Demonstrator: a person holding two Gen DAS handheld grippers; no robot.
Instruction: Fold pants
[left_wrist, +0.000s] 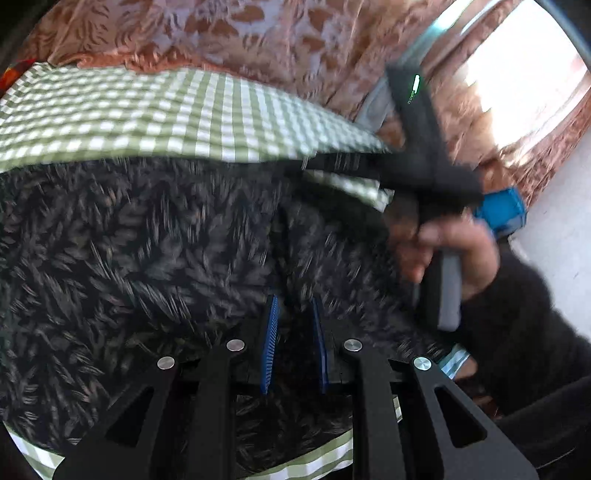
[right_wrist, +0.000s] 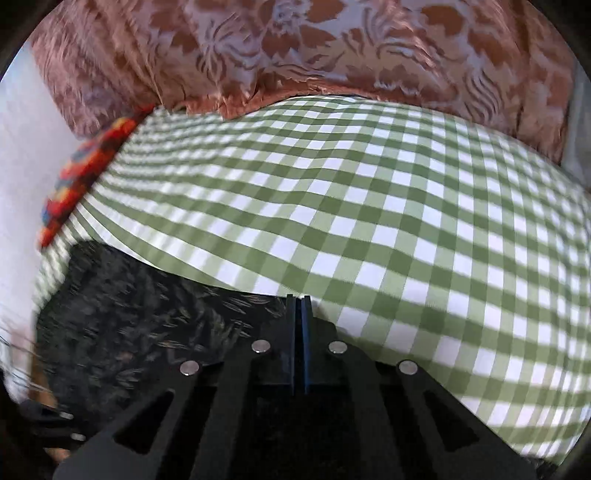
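Pants (left_wrist: 147, 251): dark fabric with pale leaf print, spread over green-and-white checked cloth (left_wrist: 155, 110); surface beneath not identifiable, so no call on bed versus worktop. Both views blurred.

Left gripper (left_wrist: 293, 345): blue pads apart, a narrow gap between them, hovering low over the pants; dark print visible in the gap, contact with fabric cannot be told.

Right gripper (right_wrist: 298, 314): pads pressed together, tips at the pants edge (right_wrist: 155, 325) where dark fabric meets checked cloth (right_wrist: 369, 229). Whether fabric is caught between the pads cannot be told from this view. In left-wrist view, same gripper (left_wrist: 373, 173) seen at upper right with a corner of checked cloth just under its tip; person's right hand (left_wrist: 439, 251) on the handle, dark sleeve (left_wrist: 517, 314) behind.

Background: rust-and-lilac floral curtain (right_wrist: 295, 48) hanging behind the cloth; bright window (left_wrist: 517, 66) at far right. Multicoloured red-orange fabric (right_wrist: 88, 173) at left edge of the checked cloth.

No containers seen.
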